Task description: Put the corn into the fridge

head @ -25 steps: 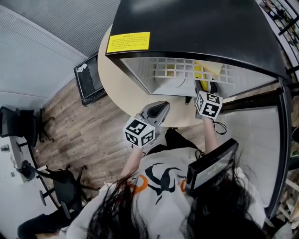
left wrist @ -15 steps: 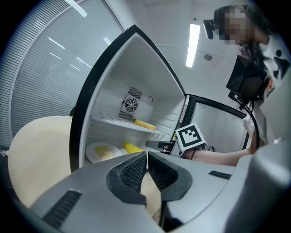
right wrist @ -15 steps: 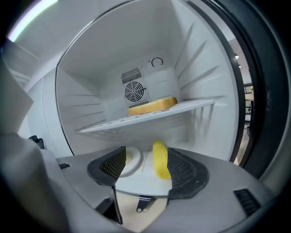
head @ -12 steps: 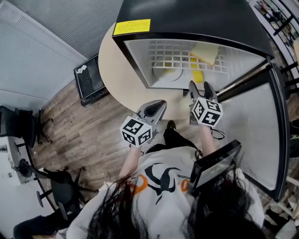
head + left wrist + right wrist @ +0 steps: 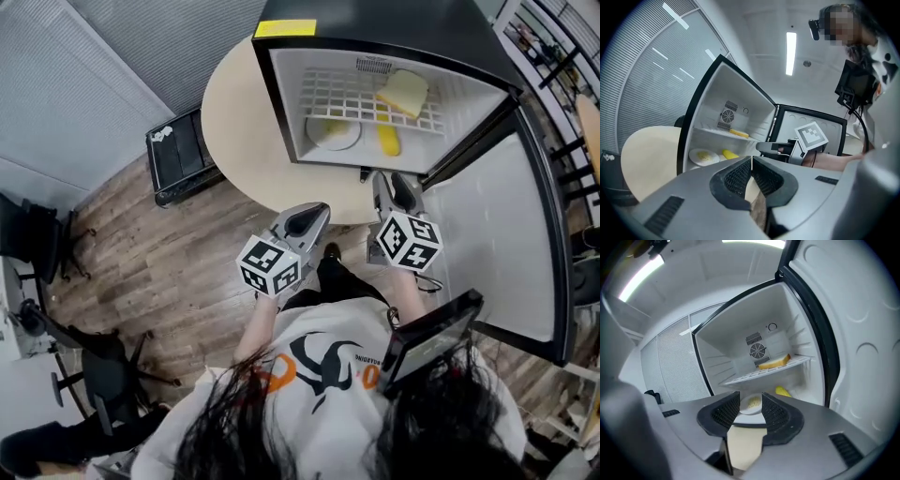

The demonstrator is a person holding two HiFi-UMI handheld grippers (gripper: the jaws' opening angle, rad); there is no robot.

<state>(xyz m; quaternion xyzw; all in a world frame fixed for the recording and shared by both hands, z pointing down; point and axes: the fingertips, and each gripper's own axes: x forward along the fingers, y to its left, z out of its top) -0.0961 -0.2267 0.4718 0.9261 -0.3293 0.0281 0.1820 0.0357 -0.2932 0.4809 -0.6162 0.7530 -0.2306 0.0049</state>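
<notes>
The yellow corn lies on the floor of the open black fridge, beside a white plate; a pale bread slice rests on the wire shelf above. In the right gripper view the corn shows past the jaws, low at the right. My right gripper hangs just outside the fridge mouth; its jaws are closing with nothing between them. My left gripper is further left over the table edge, shut and empty. The left gripper view shows the corn and the right gripper.
The fridge stands on a round beige table. Its door swings wide open to the right, beside my right arm. A black box sits on the wooden floor to the left, with office chairs beyond.
My right gripper has drawn back out of the fridge mouth and its jaws have narrowed. The left gripper has also pulled back a little. The corn stays inside.
</notes>
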